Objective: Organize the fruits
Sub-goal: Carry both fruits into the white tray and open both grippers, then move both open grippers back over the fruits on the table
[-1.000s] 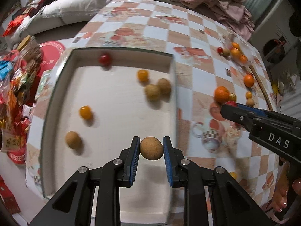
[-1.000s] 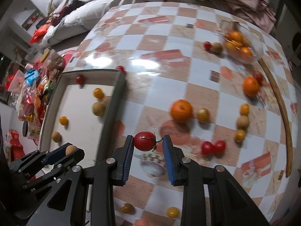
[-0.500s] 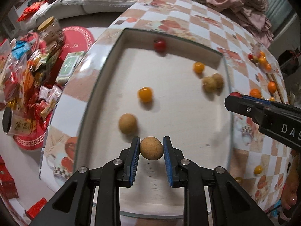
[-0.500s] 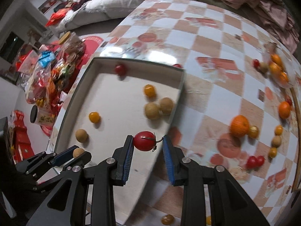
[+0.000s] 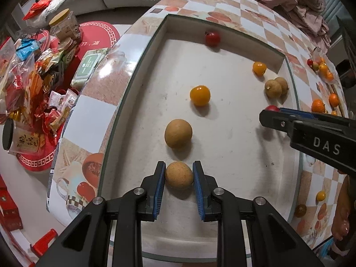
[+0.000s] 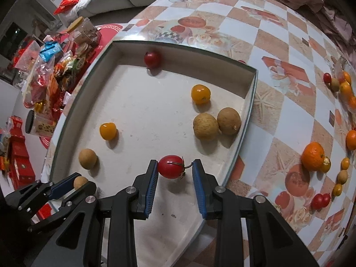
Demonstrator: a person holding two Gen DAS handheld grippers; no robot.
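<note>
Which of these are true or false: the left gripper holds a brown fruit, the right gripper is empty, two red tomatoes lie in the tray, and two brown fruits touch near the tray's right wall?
1. The left gripper holds a brown fruit. True.
2. The right gripper is empty. False: it grips a red tomato.
3. Two red tomatoes lie in the tray. False: only one, by the far wall.
4. Two brown fruits touch near the right wall. True.

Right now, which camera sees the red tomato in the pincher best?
The right wrist view: the red tomato sits whole between the right gripper. The left wrist view shows only a red sliver behind that gripper's tip.
</note>
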